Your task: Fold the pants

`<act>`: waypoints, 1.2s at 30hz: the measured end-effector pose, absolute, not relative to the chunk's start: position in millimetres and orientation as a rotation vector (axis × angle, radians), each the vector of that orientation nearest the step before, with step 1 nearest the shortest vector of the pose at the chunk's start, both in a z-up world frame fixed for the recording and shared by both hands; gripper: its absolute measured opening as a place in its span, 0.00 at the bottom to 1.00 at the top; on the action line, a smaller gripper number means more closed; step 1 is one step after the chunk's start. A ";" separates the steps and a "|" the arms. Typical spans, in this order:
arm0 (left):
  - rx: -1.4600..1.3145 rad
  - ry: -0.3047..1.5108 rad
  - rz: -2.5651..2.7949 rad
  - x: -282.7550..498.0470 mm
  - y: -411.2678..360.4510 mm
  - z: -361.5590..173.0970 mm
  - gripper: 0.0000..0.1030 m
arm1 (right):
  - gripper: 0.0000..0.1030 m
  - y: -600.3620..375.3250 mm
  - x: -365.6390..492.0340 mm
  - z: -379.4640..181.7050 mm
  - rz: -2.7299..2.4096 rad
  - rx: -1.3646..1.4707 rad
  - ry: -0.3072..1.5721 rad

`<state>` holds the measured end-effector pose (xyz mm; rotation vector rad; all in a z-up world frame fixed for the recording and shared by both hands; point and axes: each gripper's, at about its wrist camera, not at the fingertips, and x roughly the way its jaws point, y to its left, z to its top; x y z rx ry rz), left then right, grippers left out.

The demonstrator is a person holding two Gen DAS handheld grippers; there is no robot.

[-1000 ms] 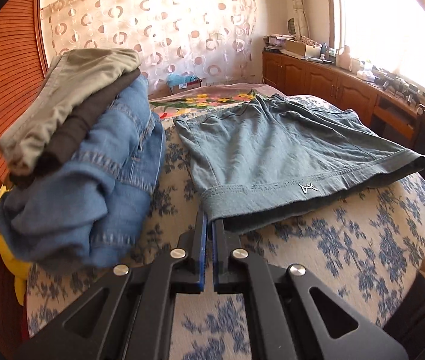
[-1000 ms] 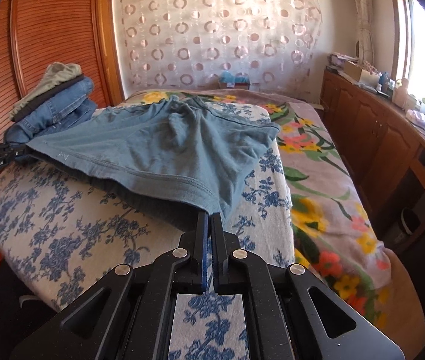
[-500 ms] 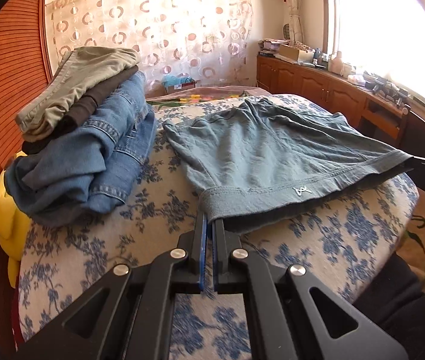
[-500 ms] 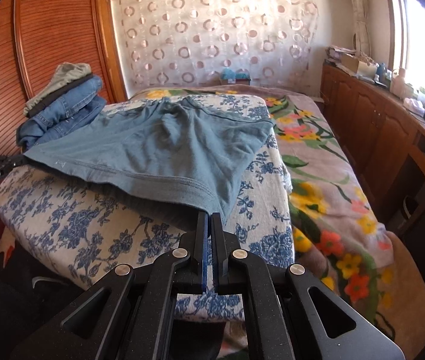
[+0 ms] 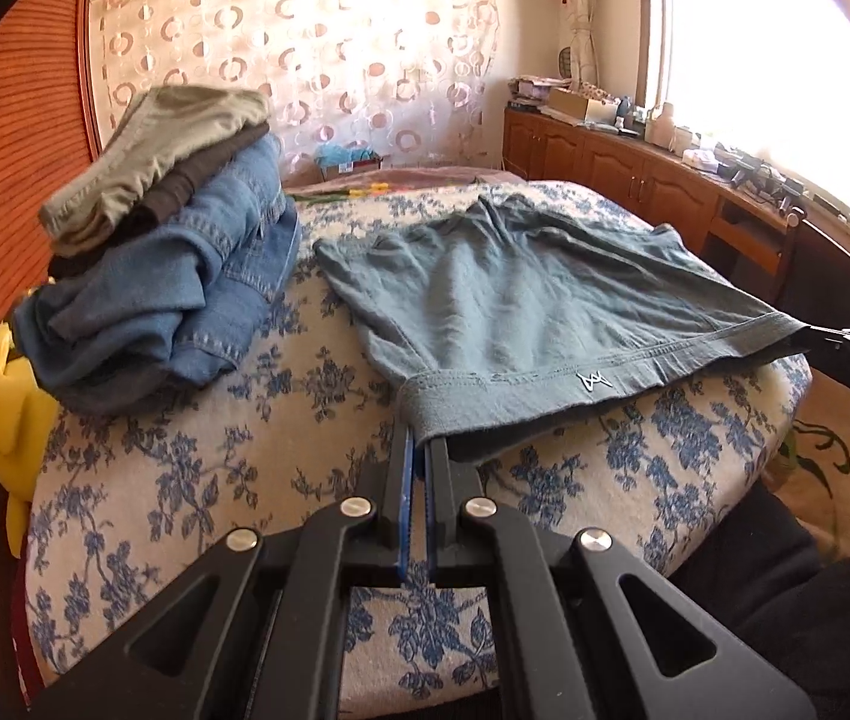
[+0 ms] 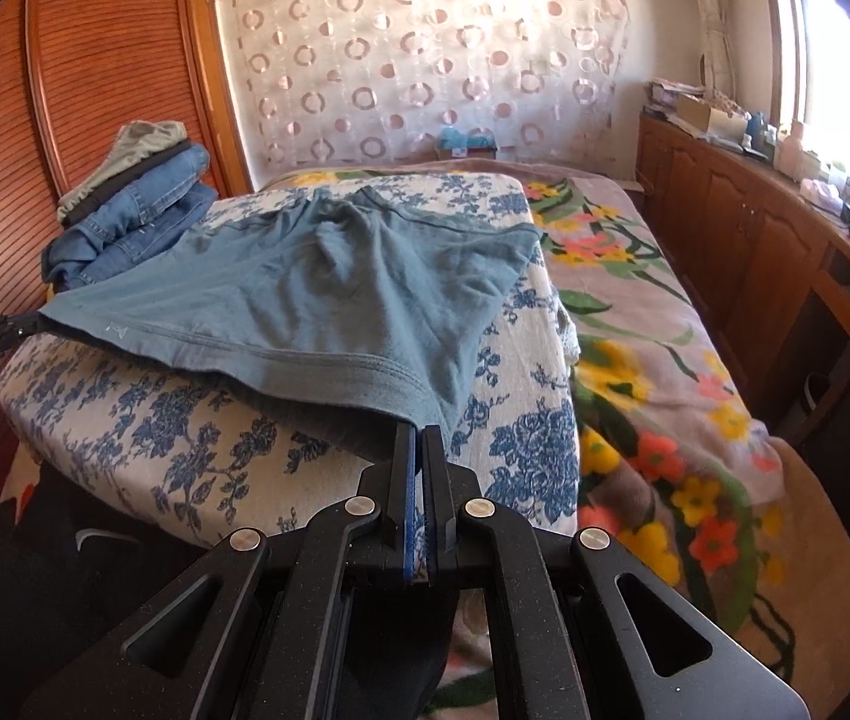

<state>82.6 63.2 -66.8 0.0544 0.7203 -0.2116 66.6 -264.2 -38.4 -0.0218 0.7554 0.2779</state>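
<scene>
Teal-grey shorts (image 5: pixel 520 300) lie spread on the blue-flowered bed cover (image 5: pixel 197 456), waistband toward me and stretched taut. My left gripper (image 5: pixel 422 441) is shut on the waistband's left corner. My right gripper (image 6: pixel 419 429) is shut on the waistband's right corner; the shorts (image 6: pixel 329 294) show there too. Each gripper also shows in the other's view, the right one (image 5: pixel 844 339) and the left one (image 6: pixel 5 327). The waistband hangs just above the bed's front edge.
A stack of folded jeans and trousers (image 5: pixel 173 258) sits on the bed's left, also in the right wrist view (image 6: pixel 131 210). A yellow thing (image 5: pixel 5 396) hangs at the bed's left edge. Wooden cabinets (image 6: pixel 754 240) line the right wall. A flowered blanket (image 6: pixel 664 360) covers the right side.
Both grippers have pulled back toward the bed's front edge with the waistband, dragging the shorts nearer. The stack of folded clothes has not moved.
</scene>
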 end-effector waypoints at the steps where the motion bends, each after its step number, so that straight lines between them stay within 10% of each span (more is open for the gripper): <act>1: 0.053 0.724 -0.213 81.3 62.8 -69.5 0.00 | 0.00 -264.1 66.6 -40.3 0.278 -0.019 0.759; 11: 0.045 0.733 -0.193 74.0 64.8 -77.0 0.07 | 0.01 -265.8 60.2 -33.3 0.256 -0.020 0.748; 23: 0.041 0.699 -0.196 77.1 61.2 -66.6 0.65 | 0.06 -253.0 69.4 -16.5 0.272 -0.007 0.677; 36: -0.020 0.700 -0.216 107.8 59.4 -73.9 0.85 | 0.28 -252.3 85.7 -32.0 0.251 0.024 0.693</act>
